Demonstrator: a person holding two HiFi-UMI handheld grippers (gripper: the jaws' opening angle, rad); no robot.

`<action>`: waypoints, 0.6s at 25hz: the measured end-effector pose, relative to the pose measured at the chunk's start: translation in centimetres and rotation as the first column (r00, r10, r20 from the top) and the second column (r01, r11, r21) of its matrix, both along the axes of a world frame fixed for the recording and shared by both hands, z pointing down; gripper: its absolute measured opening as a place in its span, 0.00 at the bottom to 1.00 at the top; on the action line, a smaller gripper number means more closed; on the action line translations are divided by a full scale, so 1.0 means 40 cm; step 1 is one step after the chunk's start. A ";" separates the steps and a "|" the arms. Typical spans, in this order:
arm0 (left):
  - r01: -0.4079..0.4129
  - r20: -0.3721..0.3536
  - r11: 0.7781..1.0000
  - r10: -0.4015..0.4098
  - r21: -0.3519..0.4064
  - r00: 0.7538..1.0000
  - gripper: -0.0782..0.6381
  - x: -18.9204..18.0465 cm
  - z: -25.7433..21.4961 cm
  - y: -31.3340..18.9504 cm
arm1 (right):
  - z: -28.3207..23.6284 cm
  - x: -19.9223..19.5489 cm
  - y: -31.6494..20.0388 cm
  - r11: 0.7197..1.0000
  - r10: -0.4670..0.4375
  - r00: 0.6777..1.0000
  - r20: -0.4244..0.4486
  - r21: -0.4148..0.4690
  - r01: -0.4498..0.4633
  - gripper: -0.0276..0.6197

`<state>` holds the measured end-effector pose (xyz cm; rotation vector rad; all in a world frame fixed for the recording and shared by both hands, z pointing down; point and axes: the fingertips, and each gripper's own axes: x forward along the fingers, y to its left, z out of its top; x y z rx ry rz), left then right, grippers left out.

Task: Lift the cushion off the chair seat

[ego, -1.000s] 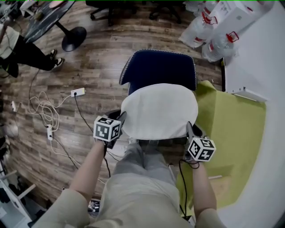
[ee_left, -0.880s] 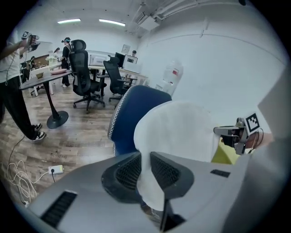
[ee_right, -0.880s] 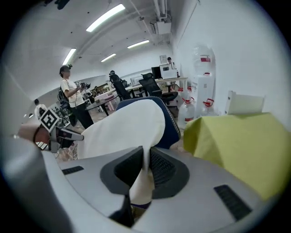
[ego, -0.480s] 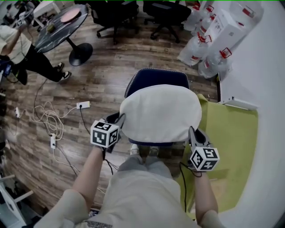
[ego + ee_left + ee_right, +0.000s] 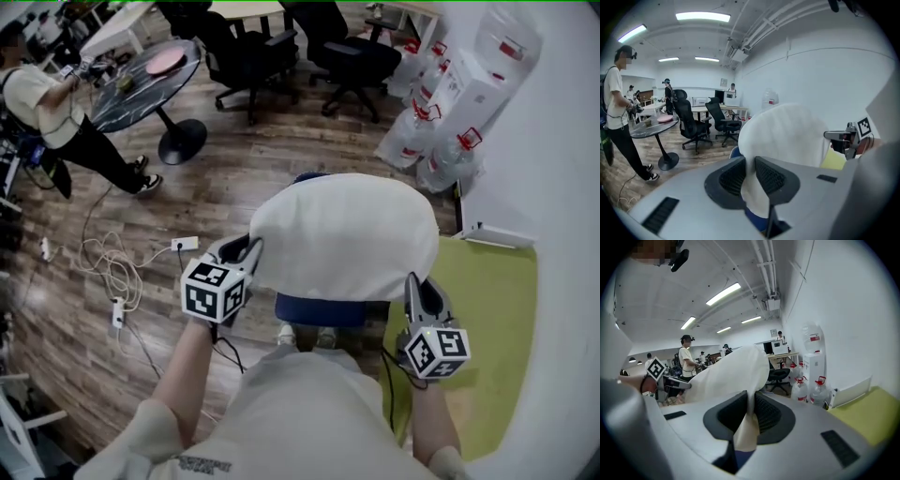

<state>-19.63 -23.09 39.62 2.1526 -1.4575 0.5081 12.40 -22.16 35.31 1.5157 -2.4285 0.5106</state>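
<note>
A white cushion (image 5: pixel 342 234) with a blue underside hangs in the air between both grippers, raised above the blue chair (image 5: pixel 323 309), of which only a strip shows below it. My left gripper (image 5: pixel 251 251) is shut on the cushion's left edge; in the left gripper view the white fabric (image 5: pixel 780 136) is pinched between the jaws (image 5: pixel 750 176). My right gripper (image 5: pixel 411 286) is shut on the right edge, and the right gripper view shows the cover (image 5: pixel 733 373) squeezed between its pads (image 5: pixel 751 416).
A yellow-green mat (image 5: pixel 487 309) lies on the floor at the right. Water jugs (image 5: pixel 427 141) and a white dispenser (image 5: pixel 487 66) stand by the wall. Black office chairs (image 5: pixel 281 47), a round table (image 5: pixel 150 84), a person (image 5: pixel 56 122) and floor cables (image 5: pixel 108 258) are at the left.
Both grippers have risen with the cushion, which has come up off the seat and now covers most of the chair. The view has tilted up to show more of the room.
</note>
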 end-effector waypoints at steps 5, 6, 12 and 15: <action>0.009 0.014 0.996 -0.011 0.088 1.000 0.22 -0.006 -0.128 0.012 | -0.095 -0.007 0.023 0.995 -0.027 0.999 -0.031 0.098 0.030 0.14; 0.015 0.014 0.995 -0.016 0.102 1.000 0.22 -0.008 -0.149 0.016 | -0.112 -0.009 0.027 0.993 -0.035 0.999 -0.029 0.111 0.038 0.14; 0.047 -0.006 0.985 -0.047 0.163 0.999 0.22 -0.010 -0.235 0.044 | -0.179 -0.003 0.037 0.984 -0.066 0.998 0.002 0.165 0.065 0.14; 0.060 -0.009 0.982 -0.059 0.179 0.998 0.22 -0.016 -0.258 0.053 | -0.194 -0.007 0.045 0.981 -0.076 0.997 0.011 0.179 0.073 0.14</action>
